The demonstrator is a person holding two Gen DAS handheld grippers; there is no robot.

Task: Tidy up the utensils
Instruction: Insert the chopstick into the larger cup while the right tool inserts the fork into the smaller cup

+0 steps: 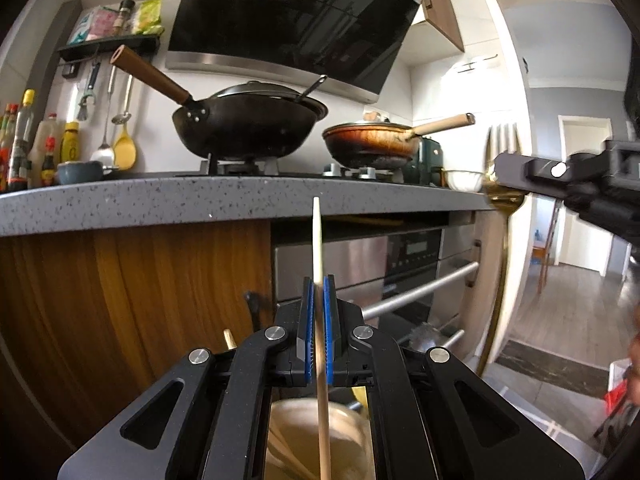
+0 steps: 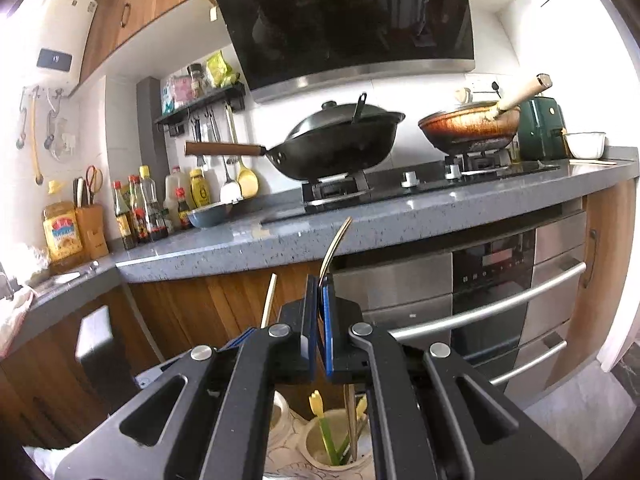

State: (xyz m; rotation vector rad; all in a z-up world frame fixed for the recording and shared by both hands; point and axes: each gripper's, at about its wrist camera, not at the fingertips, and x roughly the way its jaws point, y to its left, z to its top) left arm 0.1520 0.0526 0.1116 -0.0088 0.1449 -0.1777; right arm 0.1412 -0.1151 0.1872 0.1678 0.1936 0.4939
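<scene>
My left gripper (image 1: pixel 319 284) is shut on a pale wooden chopstick (image 1: pixel 318 240) that stands upright, its lower end over a beige holder (image 1: pixel 352 436) below the jaws. My right gripper (image 2: pixel 319 280) is shut on a gold fork (image 2: pixel 335 246), held upright, tines up. In the left wrist view the right gripper (image 1: pixel 496 168) comes in from the right with the gold fork (image 1: pixel 505 208). In the right wrist view the chopstick (image 2: pixel 269 300) shows at left, and a white ceramic holder (image 2: pixel 320 452) with yellow-green utensils sits below the jaws.
A grey stone counter (image 2: pixel 380 220) carries a black wok (image 2: pixel 336 148), a brown pan (image 2: pixel 468 128), sauce bottles (image 2: pixel 144 208) and a blue bowl (image 2: pixel 208 216). A steel oven (image 2: pixel 500 292) with bar handles sits under it. A doorway (image 1: pixel 576 240) opens at right.
</scene>
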